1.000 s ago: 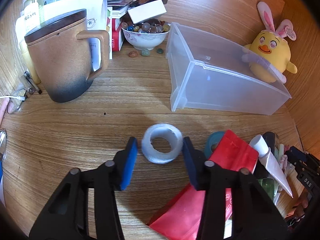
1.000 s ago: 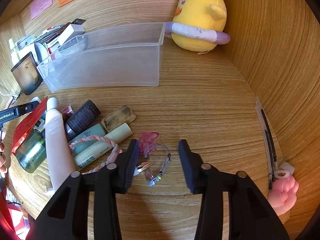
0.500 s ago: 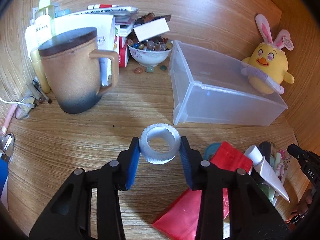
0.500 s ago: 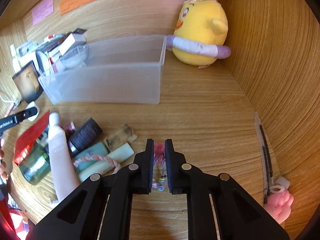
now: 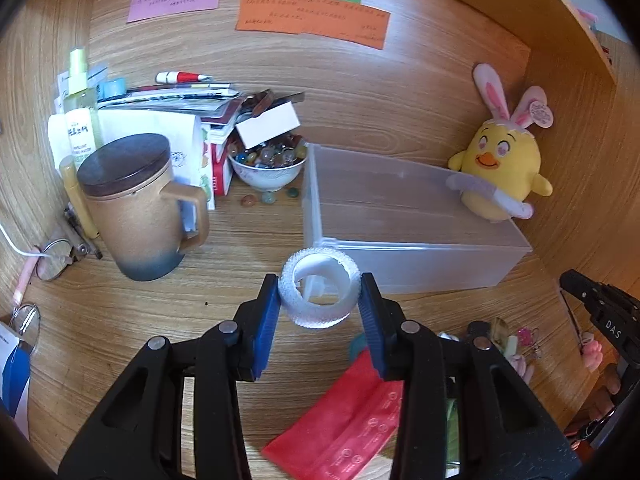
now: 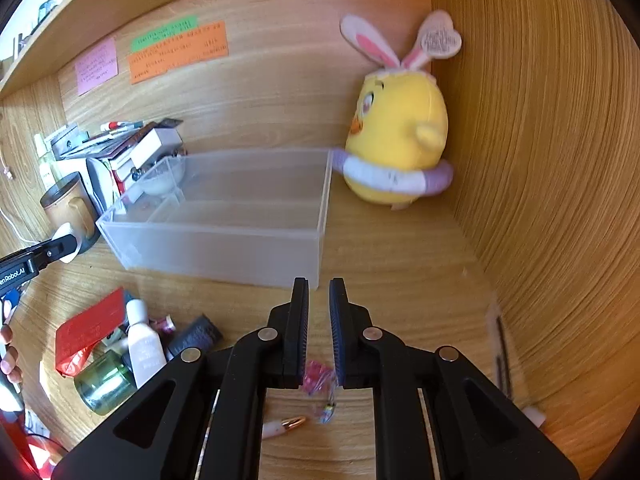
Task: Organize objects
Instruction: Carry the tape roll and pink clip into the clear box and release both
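My left gripper [image 5: 320, 300] is shut on a clear tape roll [image 5: 319, 295] and holds it above the desk, just in front of the near left corner of the clear plastic bin [image 5: 400, 216]. My right gripper [image 6: 319, 308] is shut on a small pink hair clip [image 6: 317, 376] with a dangling charm, lifted off the desk in front of the bin's [image 6: 224, 216] near right corner. The bin looks empty in both views.
A brown lidded mug [image 5: 136, 208], a bowl of beads [image 5: 266, 164] and stacked books stand at the left. A yellow plush chick [image 6: 396, 136] sits in the right corner. A red pouch [image 5: 344, 412], tubes and bottles [image 6: 144, 348] lie on the desk in front.
My left gripper closed on the tape roll and lifted it toward the bin. My right gripper closed on the pink clip and raised it off the desk.
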A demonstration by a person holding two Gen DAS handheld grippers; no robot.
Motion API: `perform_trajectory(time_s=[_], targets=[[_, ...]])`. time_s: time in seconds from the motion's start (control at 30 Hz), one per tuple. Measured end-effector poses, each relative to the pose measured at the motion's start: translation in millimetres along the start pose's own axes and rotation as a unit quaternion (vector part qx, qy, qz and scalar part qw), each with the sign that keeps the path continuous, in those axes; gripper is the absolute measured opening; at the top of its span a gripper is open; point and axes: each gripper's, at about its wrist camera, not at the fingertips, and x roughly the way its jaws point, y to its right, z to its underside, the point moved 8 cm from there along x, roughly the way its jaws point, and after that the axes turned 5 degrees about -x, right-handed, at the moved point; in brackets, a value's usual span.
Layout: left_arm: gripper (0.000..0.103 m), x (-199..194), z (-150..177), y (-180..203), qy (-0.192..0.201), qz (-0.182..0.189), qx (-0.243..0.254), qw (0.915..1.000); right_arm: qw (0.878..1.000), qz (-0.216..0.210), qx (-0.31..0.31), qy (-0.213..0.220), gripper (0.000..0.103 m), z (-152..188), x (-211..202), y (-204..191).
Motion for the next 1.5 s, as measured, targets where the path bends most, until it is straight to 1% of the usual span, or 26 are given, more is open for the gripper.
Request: perform_trajectory(time_s=[0.03,0.1,0.17,0.2,0.23,0.43,0.5,0.6,0.73,0.9,1.1,1.23,1.37,1.5], targets=[[0.039,0,-1,3,0.0,0.002,0.002,1.0,1.0,-0.004,-0.007,-0.002,0.01,0,-1,-1],[0.039,2,-2,9,-0.001,0.006,0.008,0.9999,1.0,-0.013,-0.007,-0.014,0.015,4,0,-2],[0.039,2,-3,13,-0.002,0.009,0.013,0.9999,0.999,-0.02,-0.004,-0.033,0.037,13,6,-1],[0.039,3,-4,15,-0.002,0.011,0.015,0.9998,0.999,-0.018,-0.005,-0.039,0.041,19,9,0],[0.039,4,-5,18,-0.003,0.012,0.016,0.9998,0.999,-0.011,-0.008,-0.047,0.042,26,13,1],[0.039,8,-16,31,-0.004,0.026,0.027,0.9993,0.995,-0.001,-0.024,-0.101,0.041,56,36,2],[0.039,9,-21,33,-0.001,0.022,0.032,0.9992,0.994,-0.003,-0.025,-0.109,0.038,61,40,1],[0.039,14,-31,38,-0.002,0.023,0.038,0.999,0.993,-0.008,-0.033,-0.115,0.03,68,42,-1],[0.039,23,-40,42,-0.005,0.022,0.044,0.9988,0.993,-0.015,-0.046,-0.11,0.011,70,42,-7],[0.039,37,-47,47,-0.019,0.025,0.044,0.9985,0.993,-0.019,-0.044,-0.108,0.01,69,49,-6],[0.039,51,-54,53,-0.032,0.027,0.049,0.9979,0.996,-0.017,-0.036,-0.082,0.01,50,39,1],[0.039,63,-57,58,-0.042,0.022,0.059,0.9972,0.998,-0.024,-0.029,-0.047,0.01,22,26,4],[0.039,77,-55,61,-0.063,0.025,0.061,0.9958,0.999,-0.027,-0.03,-0.011,0.01,-10,18,2],[0.039,92,-54,59,-0.083,0.026,0.057,0.9945,0.999,-0.034,-0.037,0.016,0.01,-39,15,-7]])
